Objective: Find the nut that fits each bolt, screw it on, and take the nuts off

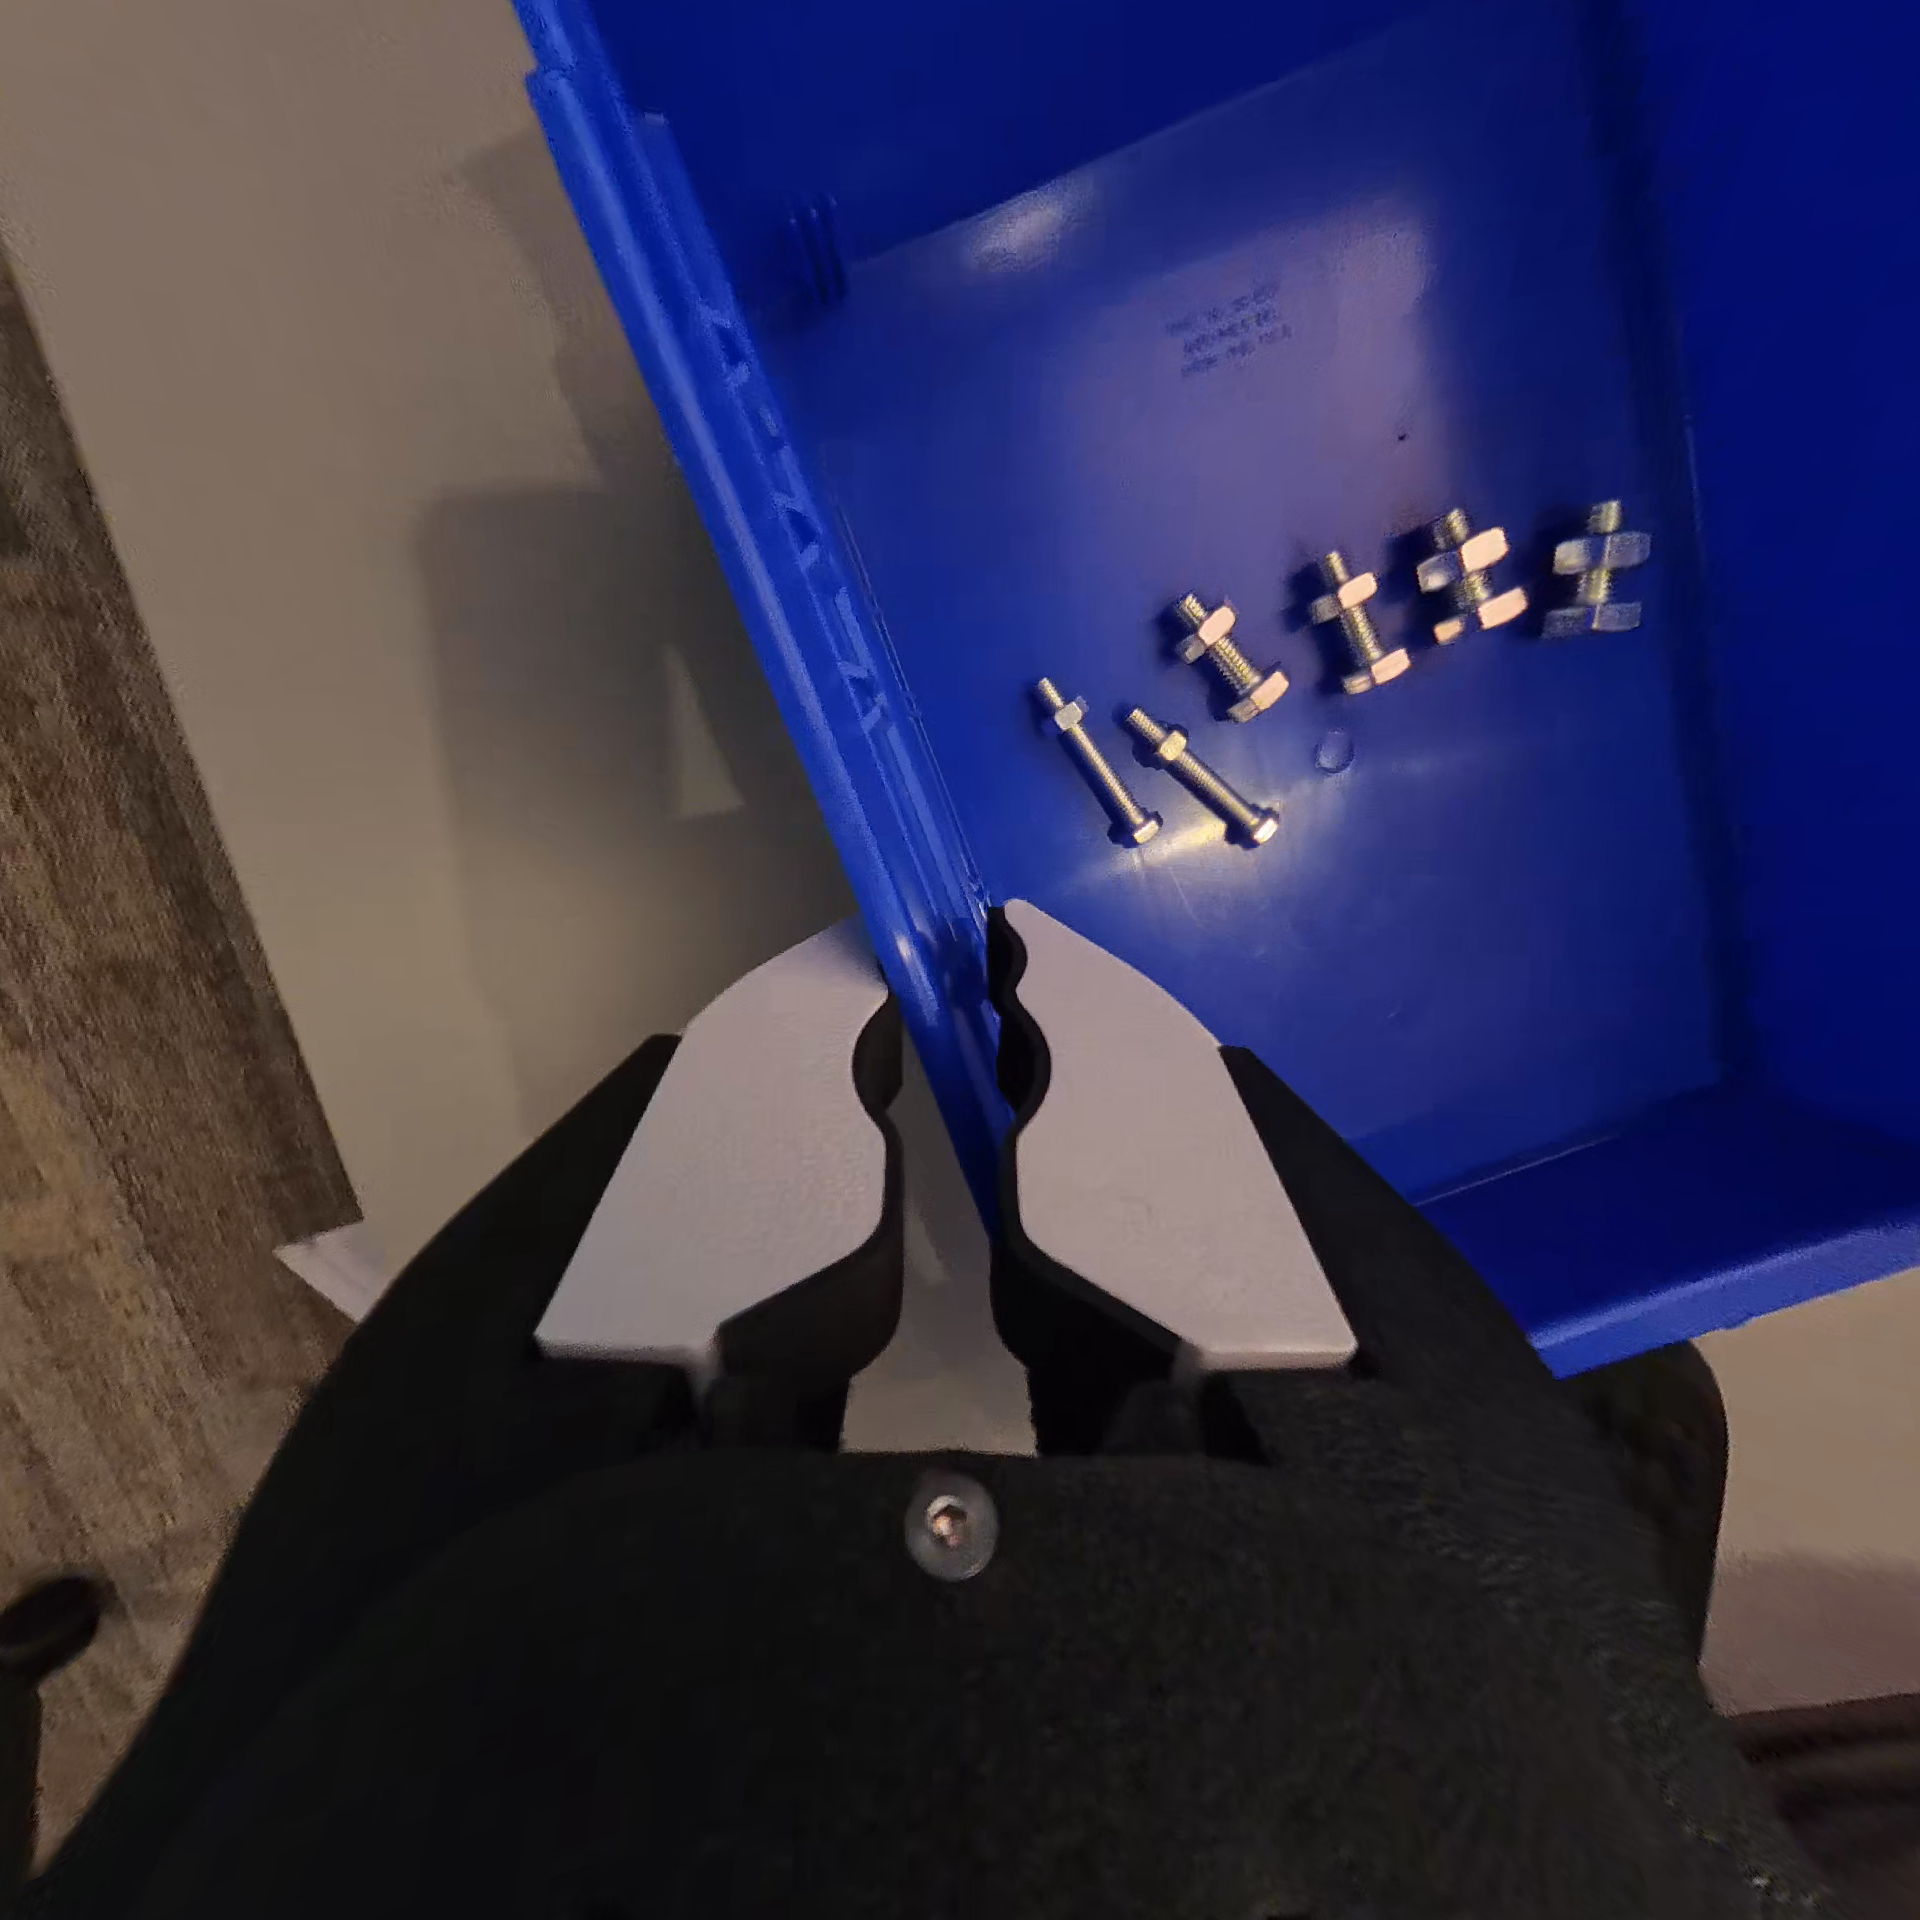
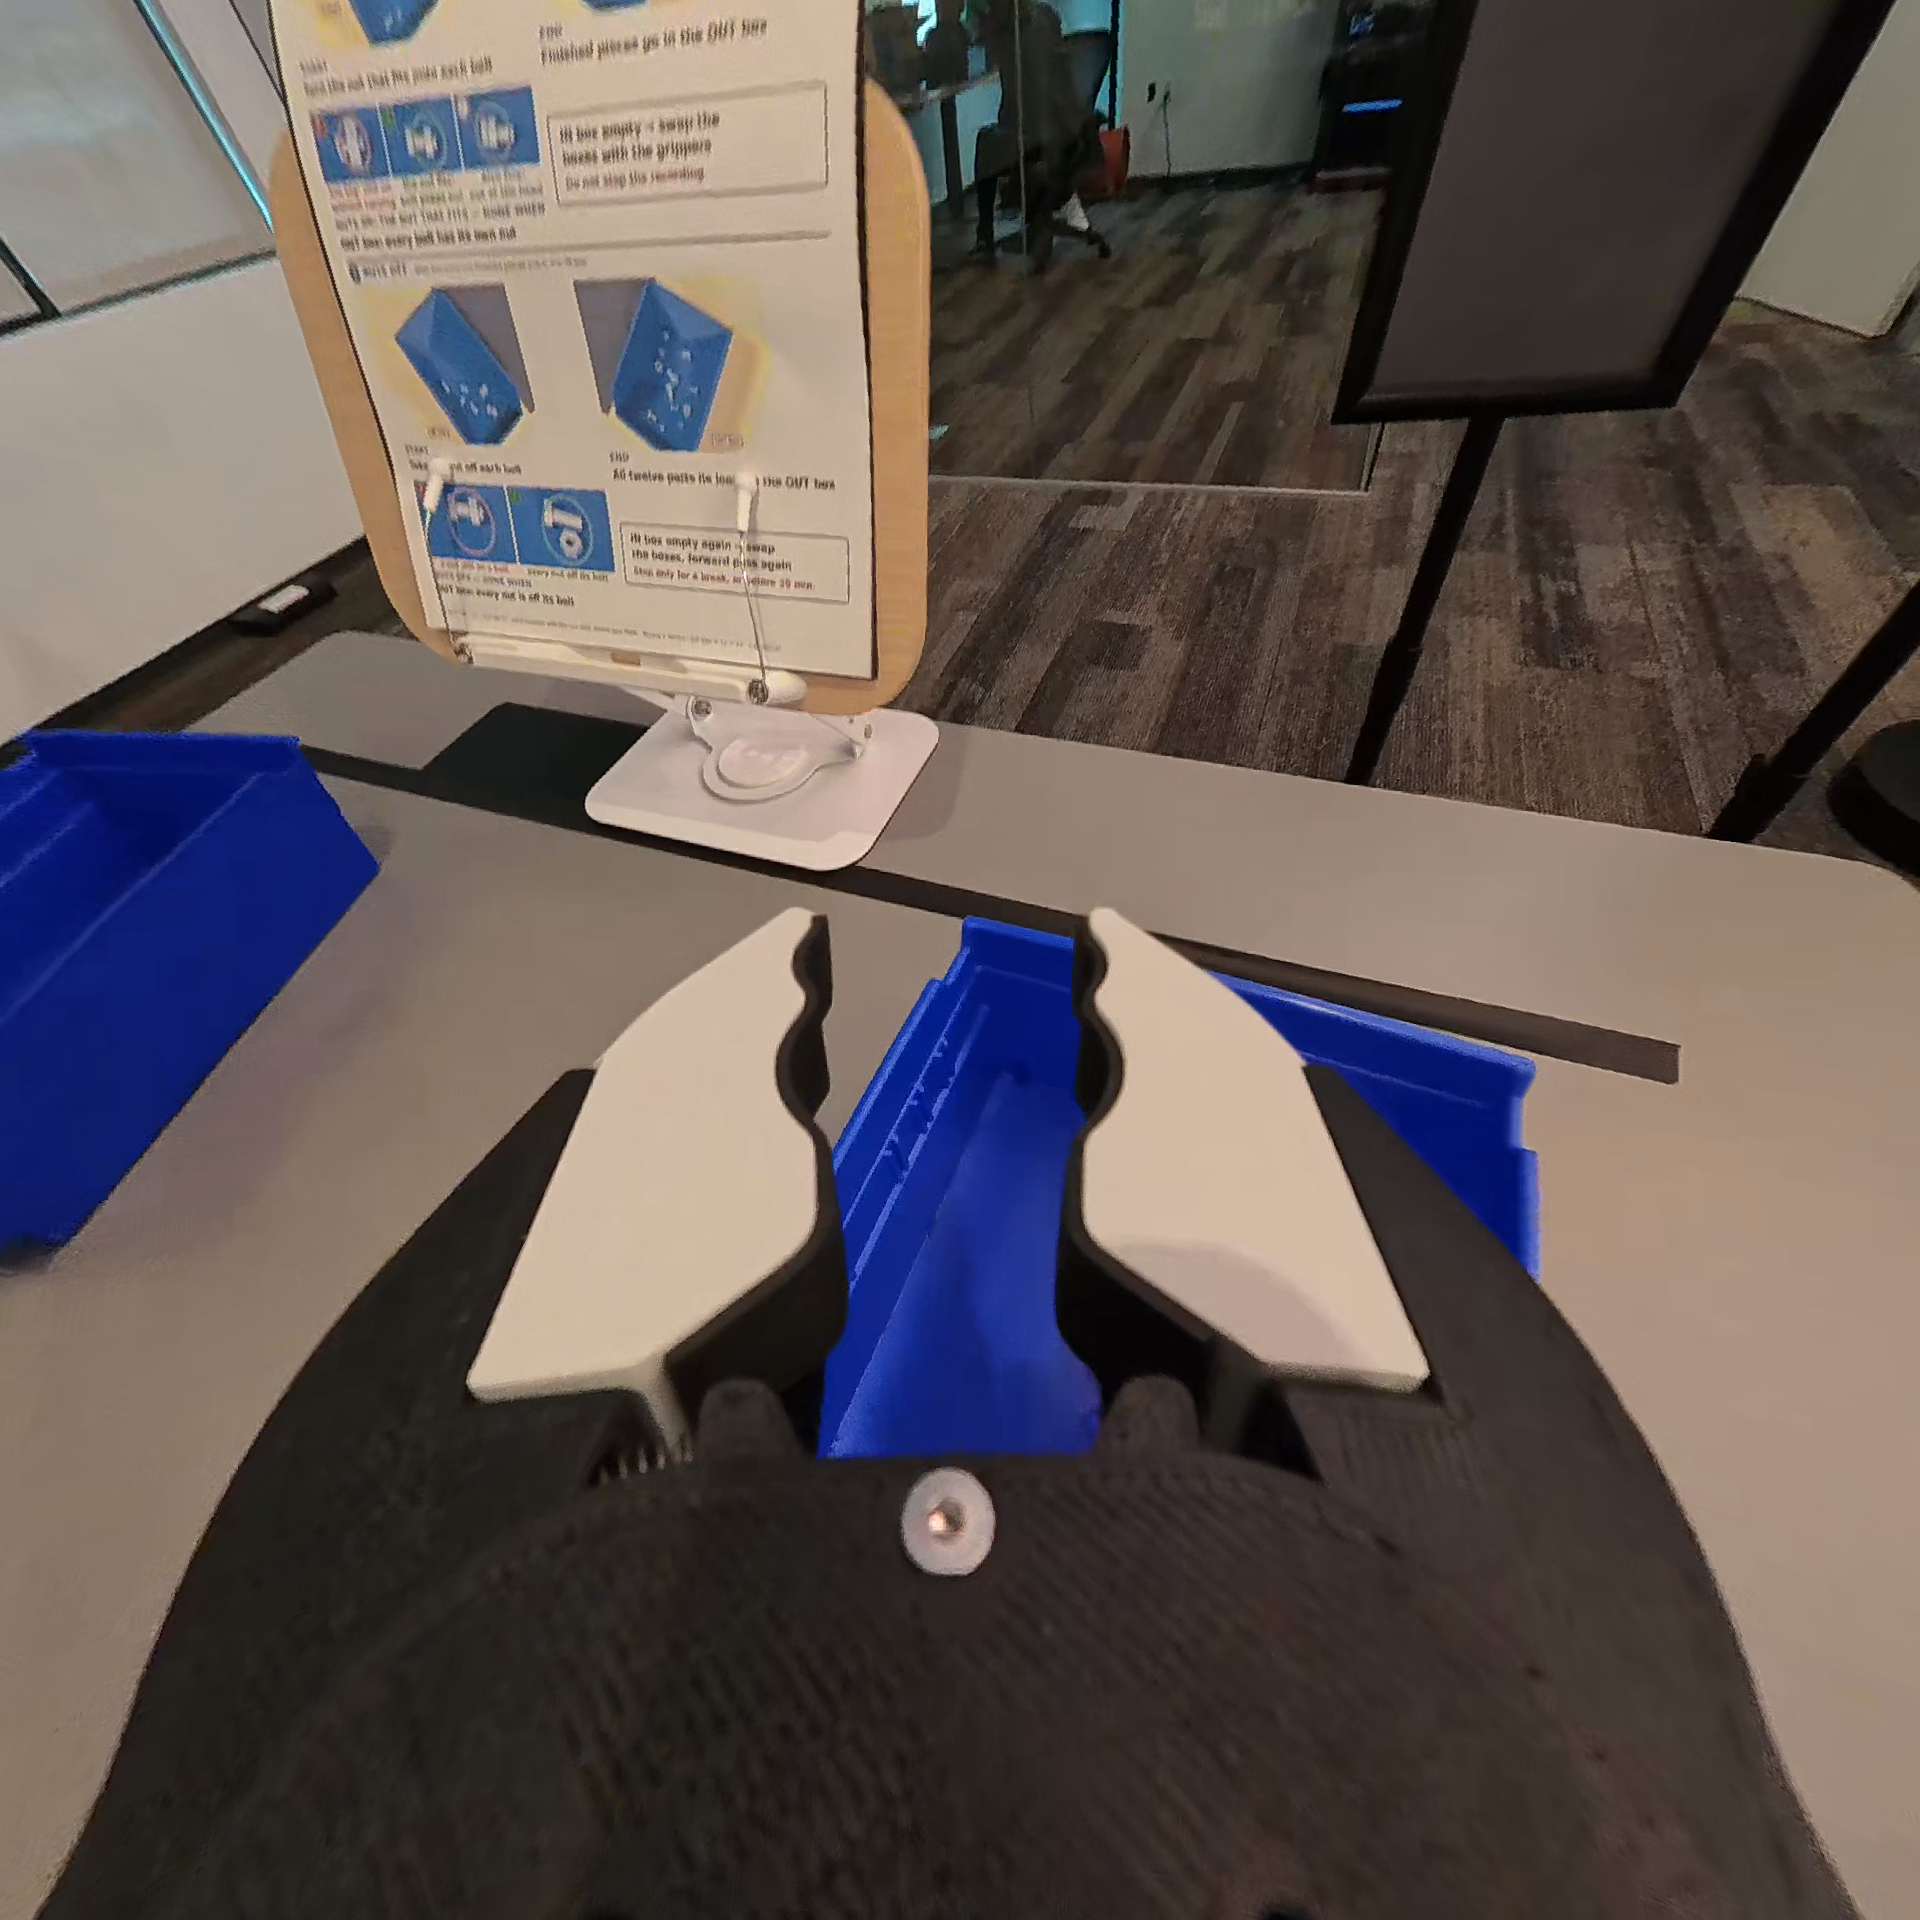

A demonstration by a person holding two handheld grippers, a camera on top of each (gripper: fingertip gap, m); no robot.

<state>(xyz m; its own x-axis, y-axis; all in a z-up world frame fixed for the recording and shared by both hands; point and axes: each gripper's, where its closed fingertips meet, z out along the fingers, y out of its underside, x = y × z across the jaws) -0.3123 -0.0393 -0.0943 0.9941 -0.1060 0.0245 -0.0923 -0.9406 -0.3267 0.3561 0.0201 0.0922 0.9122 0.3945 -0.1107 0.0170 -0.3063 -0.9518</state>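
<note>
Table [image 2: 1351, 914], grey, carries two blue bins and a document stand [image 2: 764, 779] with an instruction sheet [image 2: 623, 343]. Far bin [image 2: 156, 935] sits at left in the right wrist view. Right gripper [image 2: 951, 940] jaws open, straddling the near bin's [image 2: 1403, 1060] side wall, not clamped. Left gripper [image 1: 940, 951] jaws closed on its bin's [image 1: 1299, 364] side wall. Six bolts with nuts threaded on [image 1: 1340, 665] lie in a row on that bin's floor: four stubby, two slim [image 1: 1153, 774].
</note>
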